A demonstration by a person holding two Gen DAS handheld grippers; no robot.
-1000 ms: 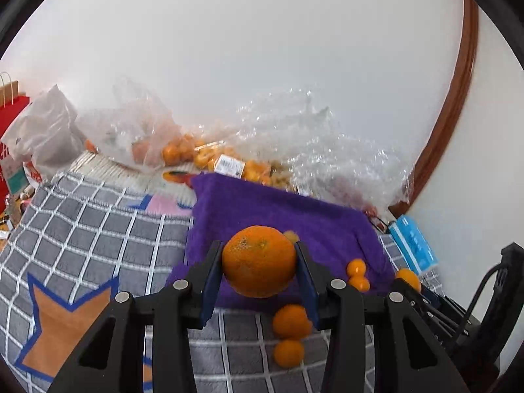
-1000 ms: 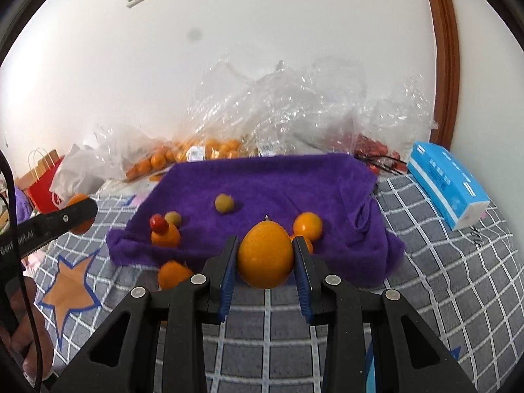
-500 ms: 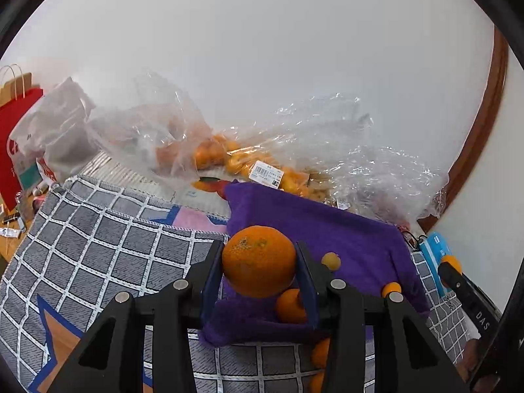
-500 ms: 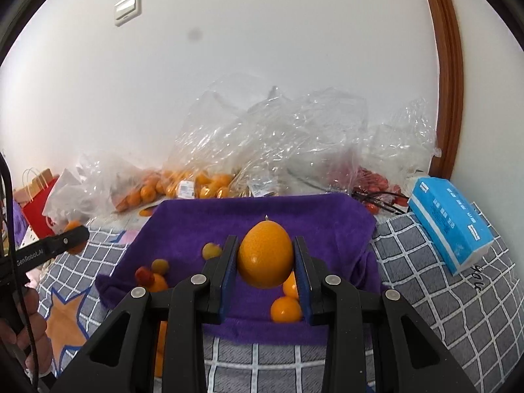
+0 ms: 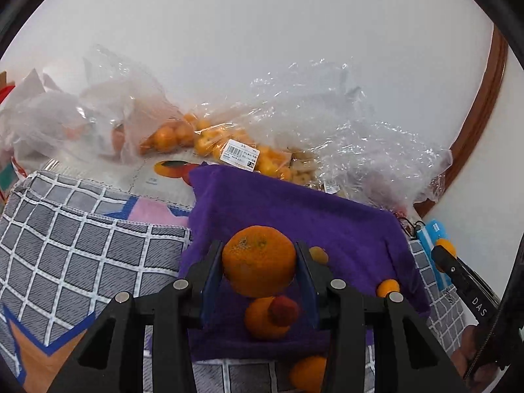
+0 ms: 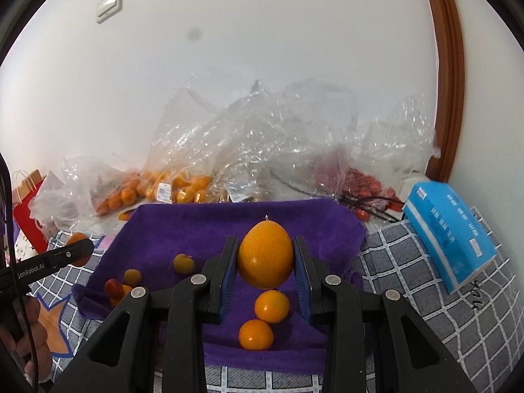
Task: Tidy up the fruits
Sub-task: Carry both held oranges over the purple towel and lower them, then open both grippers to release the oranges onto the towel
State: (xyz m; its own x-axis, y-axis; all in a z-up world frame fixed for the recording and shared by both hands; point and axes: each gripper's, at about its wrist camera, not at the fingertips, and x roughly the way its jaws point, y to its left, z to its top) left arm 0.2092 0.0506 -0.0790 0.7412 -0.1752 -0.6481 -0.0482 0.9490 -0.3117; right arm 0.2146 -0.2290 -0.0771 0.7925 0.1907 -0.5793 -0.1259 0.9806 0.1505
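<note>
Over the purple towel [image 5: 294, 216], my left tool [image 5: 260, 262] clamps a round orange [image 5: 258, 260] near its left edge; my right tool [image 6: 265, 257] grips an egg-shaped orange [image 6: 265, 255] mid-towel. Far half lies bare; small fruits [image 6: 271, 306] crowd the near edge.

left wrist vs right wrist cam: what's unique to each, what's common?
Left wrist only: left gripper clamping a round rough-skinned orange; pink patch on the checked cloth.
Right wrist only: right gripper clamping a smooth egg-shaped orange; wall switch; whole blue tissue box.
Both: purple towel with loose small fruit, bagged oranges behind.
</note>
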